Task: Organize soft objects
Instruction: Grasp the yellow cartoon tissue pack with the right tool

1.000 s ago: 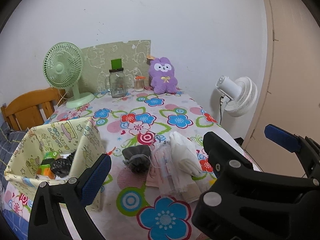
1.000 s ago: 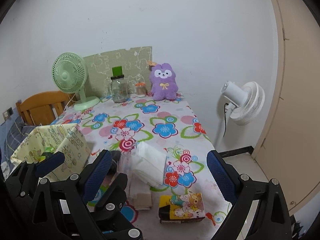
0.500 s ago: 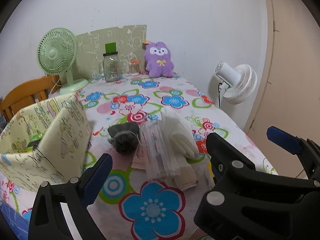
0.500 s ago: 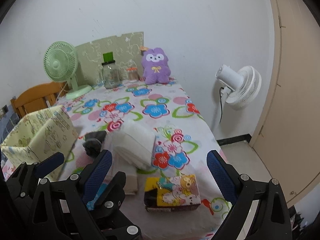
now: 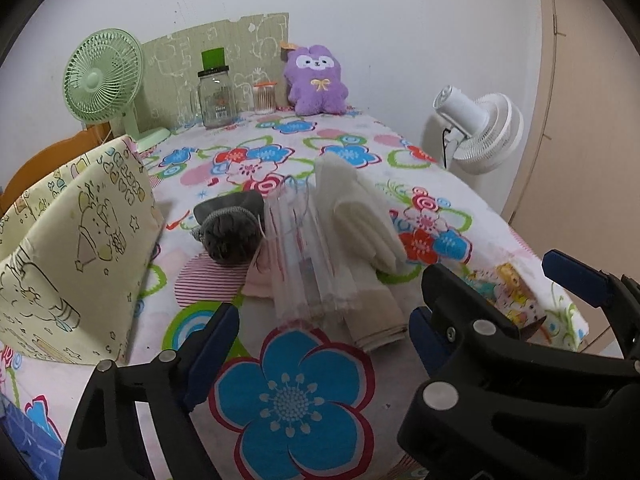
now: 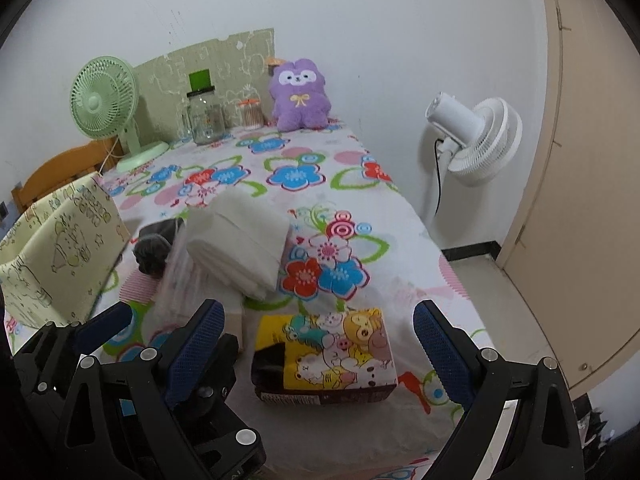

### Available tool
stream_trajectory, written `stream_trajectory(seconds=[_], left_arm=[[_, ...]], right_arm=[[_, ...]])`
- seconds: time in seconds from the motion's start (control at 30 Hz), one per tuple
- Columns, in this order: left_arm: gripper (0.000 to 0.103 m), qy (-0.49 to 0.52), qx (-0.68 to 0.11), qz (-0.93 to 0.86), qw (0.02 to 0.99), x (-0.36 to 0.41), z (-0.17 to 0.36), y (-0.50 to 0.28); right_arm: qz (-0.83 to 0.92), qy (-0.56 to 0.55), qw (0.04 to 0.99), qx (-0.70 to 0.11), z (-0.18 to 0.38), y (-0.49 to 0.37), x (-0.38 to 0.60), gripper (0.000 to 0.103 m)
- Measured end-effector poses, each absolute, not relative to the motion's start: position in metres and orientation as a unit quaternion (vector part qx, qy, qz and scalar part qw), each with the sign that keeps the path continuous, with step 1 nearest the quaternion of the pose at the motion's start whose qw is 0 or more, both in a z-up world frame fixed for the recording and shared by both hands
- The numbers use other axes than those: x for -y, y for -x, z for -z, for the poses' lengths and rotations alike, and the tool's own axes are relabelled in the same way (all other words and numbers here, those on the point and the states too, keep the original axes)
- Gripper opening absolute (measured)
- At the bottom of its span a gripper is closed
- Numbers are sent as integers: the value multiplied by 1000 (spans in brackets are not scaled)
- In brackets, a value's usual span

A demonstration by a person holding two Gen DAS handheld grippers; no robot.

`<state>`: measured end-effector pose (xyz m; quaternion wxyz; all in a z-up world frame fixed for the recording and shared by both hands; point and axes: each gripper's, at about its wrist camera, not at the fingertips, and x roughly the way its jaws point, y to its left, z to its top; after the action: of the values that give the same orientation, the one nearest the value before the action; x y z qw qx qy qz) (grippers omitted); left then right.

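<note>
Both grippers hang open over the flowered table, nothing between the jaws.

The left gripper (image 5: 324,336), jaws just closing a little yet gaping, points at the soft pile dead ahead at 12 o'clock: clear plastic packet (image 5: 308,256) on a beige folded cloth (image 5: 374,316), white folded cloth (image 5: 360,208) leaning at 1, dark pouch (image 5: 232,236) at 11. The right gripper (image 6: 320,340) frames a cartoon-print pack (image 6: 332,356). The yellow fabric bin (image 5: 68,256) stands at 9, the purple plush (image 5: 316,80) far off at 12.

Even, diffuse indoor light; both views bright, shadows soft and short, no glare. Strong fisheye bending with black vignette at corners. Slight softness on the near cloth pile (image 6: 240,248) in right view; left view sharp.
</note>
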<state>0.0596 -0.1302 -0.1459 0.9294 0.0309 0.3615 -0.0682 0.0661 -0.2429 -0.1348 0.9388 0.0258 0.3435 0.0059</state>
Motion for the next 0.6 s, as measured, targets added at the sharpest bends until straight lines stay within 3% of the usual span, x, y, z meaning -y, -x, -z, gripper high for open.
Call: stream_trajectory(seconds=[0.13,0.27,0.6], left_arm=[[88,-38,-367,65,927,131,152,-61],[88,-42,-373,66,924,132,156,-61],[88,-38,-361,56,930,130,148,-67]], right_arm=[[-11,-27,934,-355,143,-69,243,94],[-11,-33,927,-374,151,-72,242,77],[-10,-34,932,-361,144,-72,242,72]])
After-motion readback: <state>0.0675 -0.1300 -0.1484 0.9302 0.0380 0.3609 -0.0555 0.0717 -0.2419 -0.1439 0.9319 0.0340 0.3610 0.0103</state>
